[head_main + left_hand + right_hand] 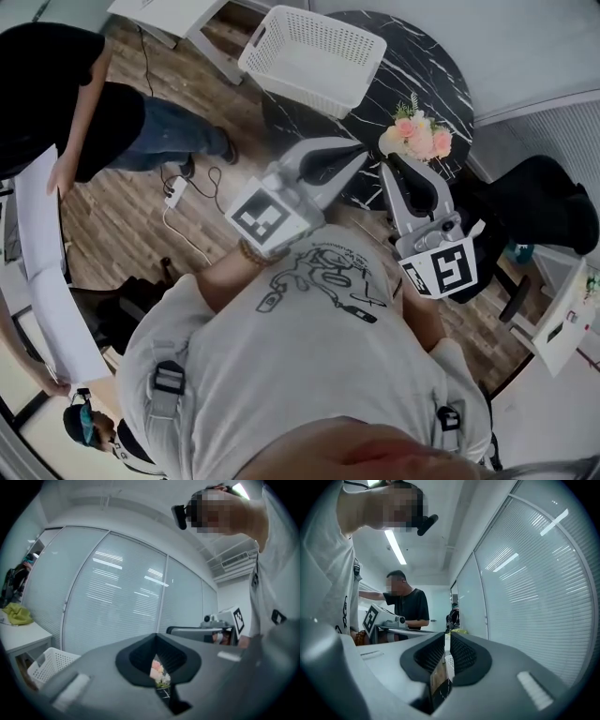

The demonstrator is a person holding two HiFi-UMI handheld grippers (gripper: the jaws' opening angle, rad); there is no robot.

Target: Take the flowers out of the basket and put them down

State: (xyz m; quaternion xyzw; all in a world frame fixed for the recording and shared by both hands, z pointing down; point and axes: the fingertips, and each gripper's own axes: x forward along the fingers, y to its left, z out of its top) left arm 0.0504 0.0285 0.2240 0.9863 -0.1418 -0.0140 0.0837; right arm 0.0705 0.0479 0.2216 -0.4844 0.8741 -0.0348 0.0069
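**Jaws**
- Left gripper (156,638): the black ribbed pads meet at the tips, leaving only a sliver of gap lower down. Nothing is gripped.
- Right gripper (446,637): the pads are all but together, with a thin slit from top to bottom. Nothing is in it.

**Task item**
- The bunch of pink and cream flowers with green leaves (419,137) is on the right part of the round black white-veined marble table (441,75).
- It sits just beyond both grippers' tips and touches neither.
- I cannot tell whether it is upright or lying.
- The white perforated plastic basket (281,42) sits at the table's far left edge, well apart from the bunch. Nothing shows inside it.

**Count**
- 2 grippers, each with 1 marker cube
- 1 bunch
- 1 basket
- 1 table

**Views**
- **Head view only:** the grippers, bunch and basket appear together. It also shows the brown wood-plank floor (122,216) and, at the left, a person in black clothes (56,84) holding white sheets.
- **Left gripper view only:**
  - The bunch shows through the sliver between the pads.
  - A basket corner is at the near left.
  - A glass wall with slatted blinds (117,602) is behind.
  - A white desk (23,634) with a yellow-green cloth (18,614) is at the far left.
  - The right gripper's cube is at the right.
- **Right gripper view only:** it shows a ceiling strip light (396,546) and the person in black standing behind the left gripper's cube. The bunch is out of its frame.
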